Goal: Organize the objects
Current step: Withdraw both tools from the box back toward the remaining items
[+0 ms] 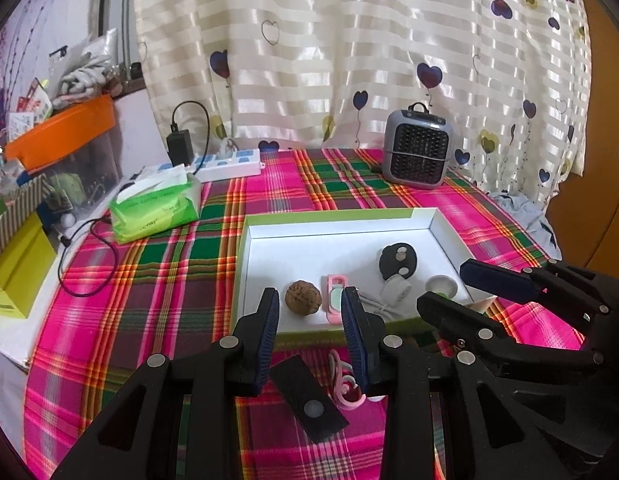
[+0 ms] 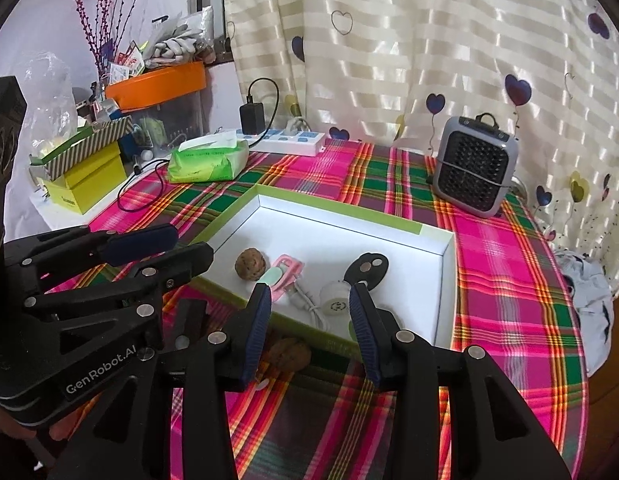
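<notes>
Both grippers, the left gripper (image 1: pixel 310 322) and the right gripper (image 2: pixel 308 312), hung spread and empty just near of the shallow white cardboard box with a green rim (image 1: pixel 341 222). Inside it lay a brown wrinkled walnut (image 1: pixel 303 297), a pink clip-like gadget (image 1: pixel 334 298), a black disc-shaped piece (image 1: pixel 397 260) and a white corded plug (image 2: pixel 335 300). On the plaid cloth nearer the person lay a flat black strap (image 1: pixel 309 398), a pink looped cord (image 1: pixel 345 388) and a second walnut (image 2: pixel 289 354); the step called, I judged, for lowering one gripper squarely over one of these, pads either side.

light: bright, backlit curtain (image 1: pixel 349 52) | glare: sheen on stripes | edges: fisheye-warped, dark corners
</notes>
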Available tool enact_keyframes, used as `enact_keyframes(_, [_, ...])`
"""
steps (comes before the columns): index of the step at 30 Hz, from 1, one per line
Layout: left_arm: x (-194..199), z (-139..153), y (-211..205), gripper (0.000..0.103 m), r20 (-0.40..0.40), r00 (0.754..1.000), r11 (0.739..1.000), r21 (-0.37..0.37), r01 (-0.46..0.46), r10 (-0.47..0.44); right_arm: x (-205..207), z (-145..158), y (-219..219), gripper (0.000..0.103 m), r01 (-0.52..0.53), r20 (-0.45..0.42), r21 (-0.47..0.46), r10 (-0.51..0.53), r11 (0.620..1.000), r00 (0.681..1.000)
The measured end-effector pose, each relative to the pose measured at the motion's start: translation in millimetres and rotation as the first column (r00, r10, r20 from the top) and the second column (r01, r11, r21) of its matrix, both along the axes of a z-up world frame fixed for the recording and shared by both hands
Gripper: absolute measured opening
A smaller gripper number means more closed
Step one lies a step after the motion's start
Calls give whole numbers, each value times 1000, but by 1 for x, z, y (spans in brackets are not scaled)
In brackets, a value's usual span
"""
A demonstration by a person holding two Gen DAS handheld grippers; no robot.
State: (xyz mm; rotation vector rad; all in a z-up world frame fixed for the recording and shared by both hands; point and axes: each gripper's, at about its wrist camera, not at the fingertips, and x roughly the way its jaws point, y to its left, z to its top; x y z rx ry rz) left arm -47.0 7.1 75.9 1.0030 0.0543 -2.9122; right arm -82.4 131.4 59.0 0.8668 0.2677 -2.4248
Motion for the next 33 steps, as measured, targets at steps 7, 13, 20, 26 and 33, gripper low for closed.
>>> enact_keyframes(7, [16,10,7,30,-34,999,1000,1,7,-7,19,11,7,42,28,-36,5,-28,1000,999])
enact_keyframes(13, [31,19,14,29,-65,998,1000,2,20,-20,35,20,16,42,41,-63,-4,-42,999,997])
enact_keyframes(20, [49,28,19,28,-92,995,1000,2,27,-27,51,29,22,42,44,-88,-15,-46,999,995])
enact_keyframes(26, [64,37,24,28,-119,992,1000,-4,31,-32,65,38,27,42,46,-112,-24,-49,999,993])
enact_keyframes(33, [78,45,29,28,-145,989,999,-10,38,-39,79,45,32,42,51,-135,-30,-55,998,989])
